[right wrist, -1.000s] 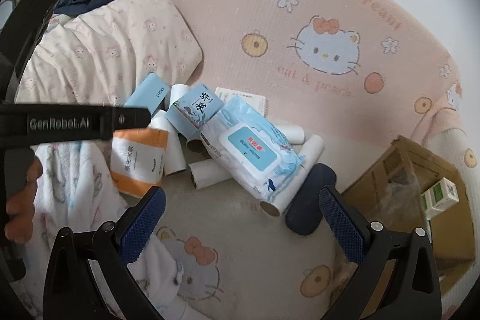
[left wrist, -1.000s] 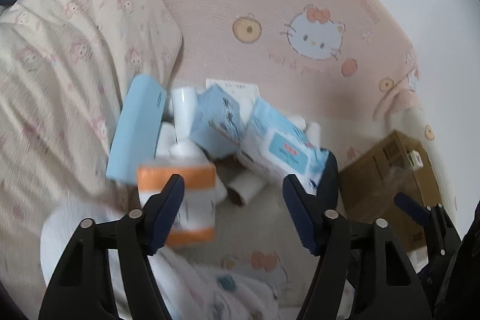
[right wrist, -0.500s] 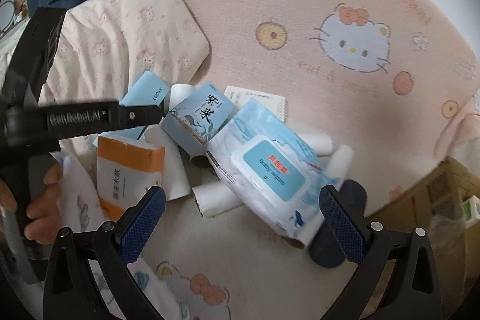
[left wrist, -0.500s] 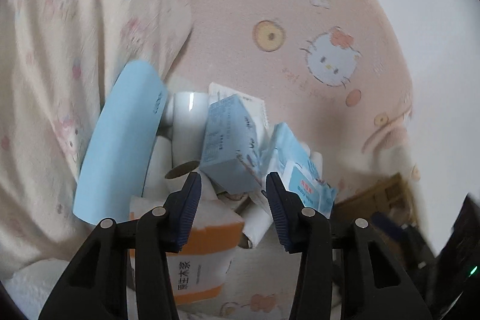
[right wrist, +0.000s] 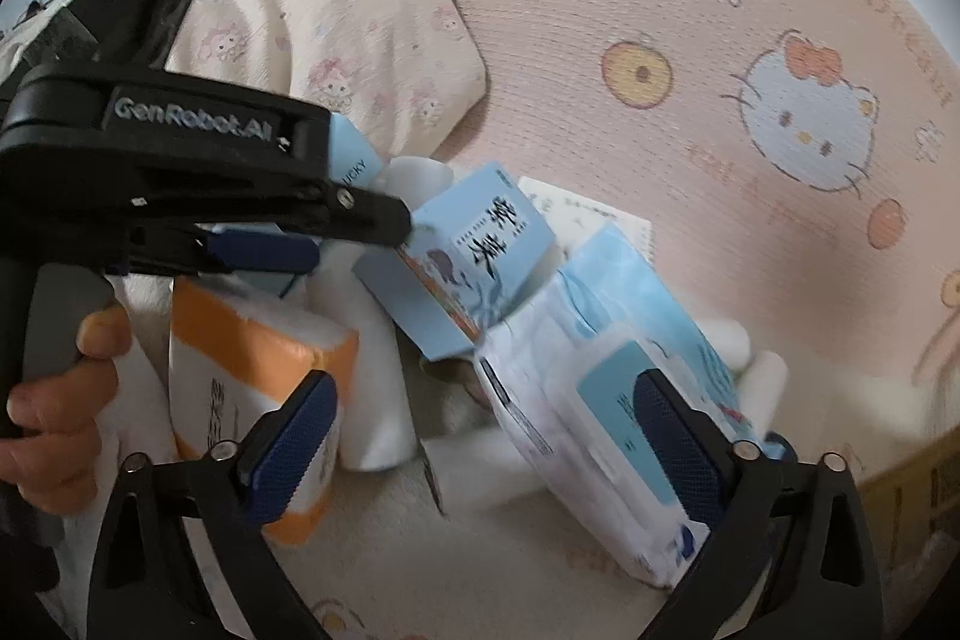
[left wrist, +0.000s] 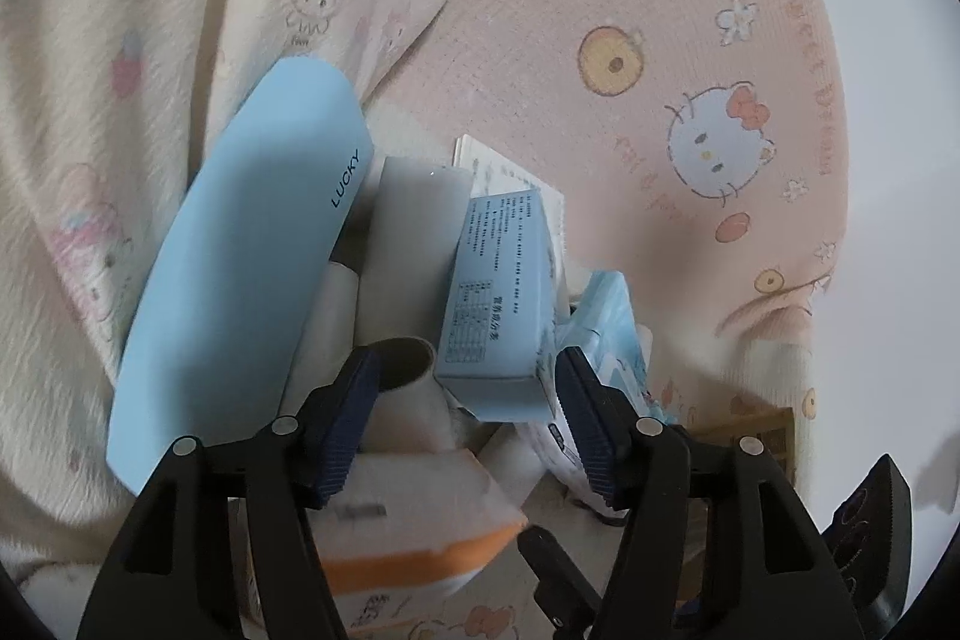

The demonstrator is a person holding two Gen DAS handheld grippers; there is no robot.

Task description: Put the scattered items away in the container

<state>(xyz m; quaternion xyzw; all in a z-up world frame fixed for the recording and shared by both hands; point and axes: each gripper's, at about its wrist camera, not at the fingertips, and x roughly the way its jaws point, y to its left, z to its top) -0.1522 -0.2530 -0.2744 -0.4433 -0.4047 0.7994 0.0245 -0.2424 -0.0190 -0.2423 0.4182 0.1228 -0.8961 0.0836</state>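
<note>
A pile of items lies on the pink bed sheet. My left gripper [left wrist: 468,424] is open just in front of a light blue carton [left wrist: 498,304], with cardboard tubes [left wrist: 414,232] behind it; it shows from the side in the right wrist view [right wrist: 360,226], its tip touching the carton [right wrist: 480,250]. An orange-and-white tissue pack [left wrist: 414,514] lies under the left gripper. A long blue "LUCKY" case [left wrist: 240,268] leans to the left. My right gripper [right wrist: 486,436] is open over the wet-wipes pack [right wrist: 606,400] and the tissue pack [right wrist: 252,364].
A cream pillow [left wrist: 150,40] rises on the left. The cardboard box [left wrist: 750,430] sits at the right, its edge also in the right wrist view [right wrist: 912,472]. A printed leaflet [right wrist: 588,214] lies behind the pile.
Both grippers moved in closer to the pile. The left gripper's jaws narrowed, then opened somewhat, and now reach the light blue carton.
</note>
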